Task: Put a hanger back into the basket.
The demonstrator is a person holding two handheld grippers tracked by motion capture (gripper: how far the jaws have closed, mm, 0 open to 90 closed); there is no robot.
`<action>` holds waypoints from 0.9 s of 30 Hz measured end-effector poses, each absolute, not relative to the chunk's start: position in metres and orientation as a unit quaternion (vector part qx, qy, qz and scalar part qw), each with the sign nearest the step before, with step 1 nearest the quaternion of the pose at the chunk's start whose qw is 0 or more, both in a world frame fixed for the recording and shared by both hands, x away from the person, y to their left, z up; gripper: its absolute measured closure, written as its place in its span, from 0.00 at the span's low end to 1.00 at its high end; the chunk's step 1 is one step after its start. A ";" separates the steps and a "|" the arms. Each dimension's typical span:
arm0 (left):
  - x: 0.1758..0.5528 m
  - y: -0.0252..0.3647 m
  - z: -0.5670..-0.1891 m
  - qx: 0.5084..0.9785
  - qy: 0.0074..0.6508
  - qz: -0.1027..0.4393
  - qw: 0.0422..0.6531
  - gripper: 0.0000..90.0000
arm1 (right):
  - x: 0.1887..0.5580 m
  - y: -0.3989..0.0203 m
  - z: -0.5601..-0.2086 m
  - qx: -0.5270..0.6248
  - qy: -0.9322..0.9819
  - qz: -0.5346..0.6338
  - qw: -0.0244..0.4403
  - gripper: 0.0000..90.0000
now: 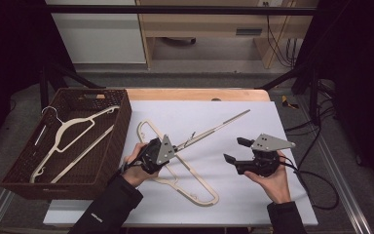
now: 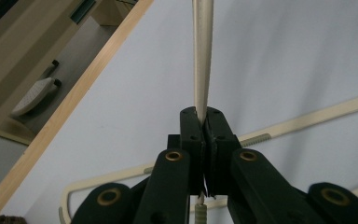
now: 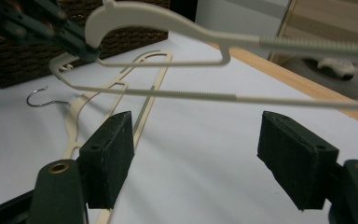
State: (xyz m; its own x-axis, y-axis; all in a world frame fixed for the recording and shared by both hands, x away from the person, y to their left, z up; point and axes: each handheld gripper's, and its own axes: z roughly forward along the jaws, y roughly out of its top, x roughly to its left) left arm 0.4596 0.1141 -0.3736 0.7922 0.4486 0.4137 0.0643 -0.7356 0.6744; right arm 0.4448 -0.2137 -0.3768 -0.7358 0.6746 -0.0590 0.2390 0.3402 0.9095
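1. The raised hanger is cut off by the right edge in the right gripper view.
2. Its far end is cut off by the top edge in the left gripper view.
3. The hanger's middle is hidden behind the left gripper in the high view.

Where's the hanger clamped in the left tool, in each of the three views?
High view: centre, the held hanger slants up-right from the left tool.
Left gripper view: its cream bar rises from the jaws.
Right gripper view: across the top.
Shared landmark: the wooden table edge.
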 end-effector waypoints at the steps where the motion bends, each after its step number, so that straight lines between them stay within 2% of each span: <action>1: 0.459 0.116 -0.371 0.886 0.152 0.282 0.336 0.97 | 0.444 -0.213 -0.378 0.293 0.789 0.495 0.216 0.29; 6: 0.453 0.127 -0.351 0.882 0.178 0.271 0.341 0.97 | 0.441 -0.214 -0.380 0.311 0.783 0.499 0.203 0.23; 13: 0.444 0.147 -0.315 0.880 0.197 0.253 0.350 0.97 | 0.436 -0.220 -0.381 0.326 0.773 0.502 0.211 0.15; 27: 0.440 0.197 -0.248 0.867 0.234 0.256 0.357 0.97 | 0.433 -0.227 -0.384 0.344 0.764 0.502 0.213 0.12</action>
State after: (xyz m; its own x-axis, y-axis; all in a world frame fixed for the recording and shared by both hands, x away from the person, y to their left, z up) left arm 0.4399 0.1972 -0.2482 0.7588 0.5894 0.2771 0.2236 -0.6354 0.7391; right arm 0.4328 -0.2270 -0.3843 -0.6724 0.7399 0.0204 0.3123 0.2586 0.9141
